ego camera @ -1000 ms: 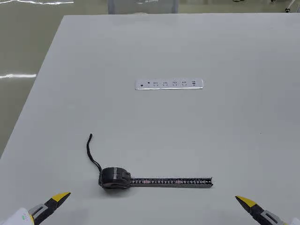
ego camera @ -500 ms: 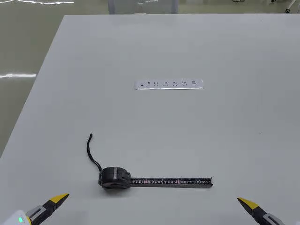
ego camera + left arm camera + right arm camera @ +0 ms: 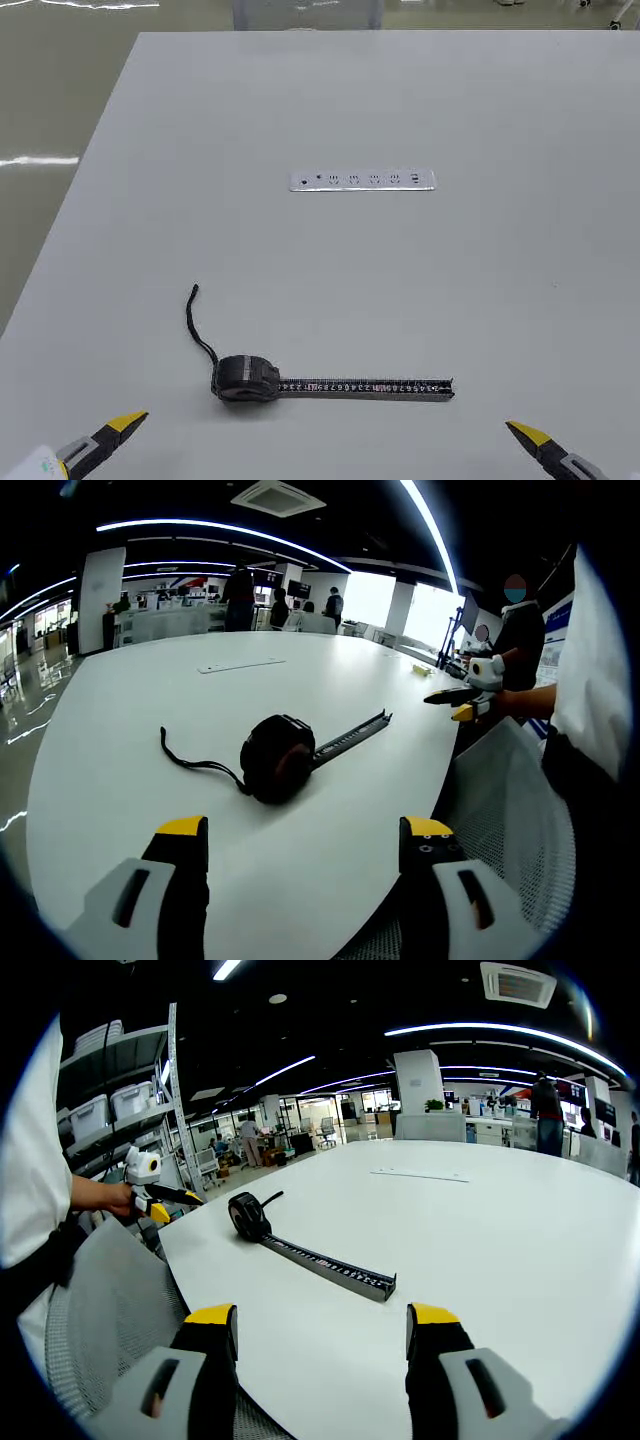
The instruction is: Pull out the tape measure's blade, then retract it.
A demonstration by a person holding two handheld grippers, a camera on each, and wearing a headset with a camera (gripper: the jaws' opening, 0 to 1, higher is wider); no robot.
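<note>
Left gripper (image 3: 112,432) hangs over the near edge of the white table (image 3: 420,90), toward its left edge. Its yellow-tipped jaws stand apart with nothing between them, as the left gripper view shows. Right of it and a little farther in, a black wrist strap (image 3: 197,325) trails toward the far edge from the tape measure (image 3: 243,379), whose dark round case sits close to the near edge, left of the middle. Its blade (image 3: 365,388) is drawn out, lying flat on the surface with its markings up, and runs rightward along the near edge. A white power strip (image 3: 362,180) lies well beyond it, about mid-table. Right gripper (image 3: 530,436) hovers over the near edge toward the right, jaws likewise spread and empty, well apart from the blade's tip.
</note>
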